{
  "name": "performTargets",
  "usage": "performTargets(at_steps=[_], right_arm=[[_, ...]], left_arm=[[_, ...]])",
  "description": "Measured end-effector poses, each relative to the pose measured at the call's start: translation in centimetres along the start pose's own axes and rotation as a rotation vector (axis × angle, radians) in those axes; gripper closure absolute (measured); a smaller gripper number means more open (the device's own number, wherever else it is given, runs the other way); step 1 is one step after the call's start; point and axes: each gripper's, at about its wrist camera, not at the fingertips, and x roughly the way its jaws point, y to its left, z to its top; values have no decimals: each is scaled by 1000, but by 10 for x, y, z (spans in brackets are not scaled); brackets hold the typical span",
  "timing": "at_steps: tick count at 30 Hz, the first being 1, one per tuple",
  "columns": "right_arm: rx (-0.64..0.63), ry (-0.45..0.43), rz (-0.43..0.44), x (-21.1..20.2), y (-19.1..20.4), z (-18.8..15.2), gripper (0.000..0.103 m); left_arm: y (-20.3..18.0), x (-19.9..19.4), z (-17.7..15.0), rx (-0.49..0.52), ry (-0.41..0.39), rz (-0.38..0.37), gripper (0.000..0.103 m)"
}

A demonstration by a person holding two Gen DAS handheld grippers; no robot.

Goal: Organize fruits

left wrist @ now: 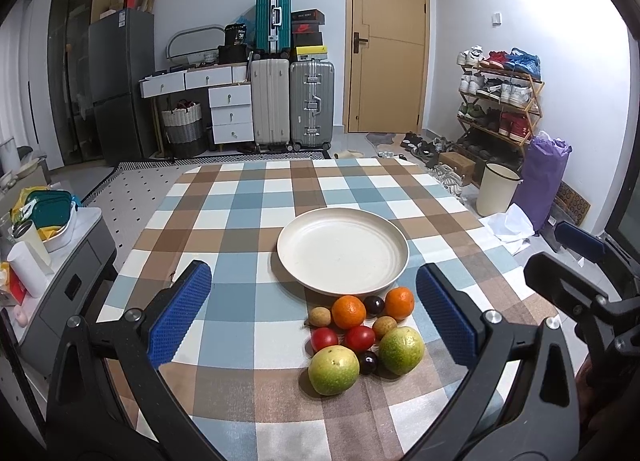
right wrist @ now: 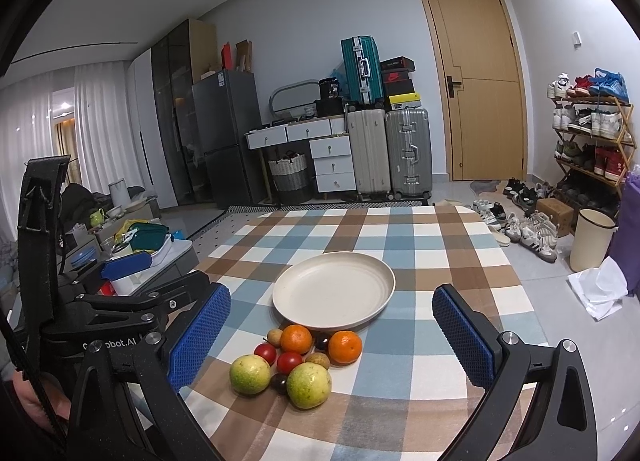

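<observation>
A cream plate (left wrist: 342, 251) (right wrist: 334, 287) sits with nothing on it on the checked tablecloth (left wrist: 248, 197). Just in front of it lies a cluster of fruit: two green fruits (left wrist: 333, 369) (right wrist: 309, 385), two oranges (left wrist: 349, 311) (right wrist: 345, 347), two red tomatoes (left wrist: 359, 338) (right wrist: 289, 361), two dark plums (left wrist: 374, 305) and two small brown fruits (left wrist: 320, 317). My left gripper (left wrist: 313, 269) is open above the cluster, holding nothing. My right gripper (right wrist: 332, 293) is open too and holds nothing. Each gripper's blue pad (left wrist: 580, 239) (right wrist: 126, 264) shows at the edge of the other view.
A grey side cabinet (left wrist: 76, 281) with containers stands left of the table. On the floor to the right are a cream bin (left wrist: 498, 189), a purple bag, white paper and a shoe rack (right wrist: 592, 141). Suitcases (left wrist: 294, 105), drawers and a door line the far wall.
</observation>
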Motion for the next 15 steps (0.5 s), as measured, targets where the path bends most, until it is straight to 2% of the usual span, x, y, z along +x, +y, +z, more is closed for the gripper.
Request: performTargets(at_steps=[15], right_arm=[[12, 25, 4, 8, 0, -5, 0]], left_arm=[[1, 12, -19, -9, 60, -18, 1]])
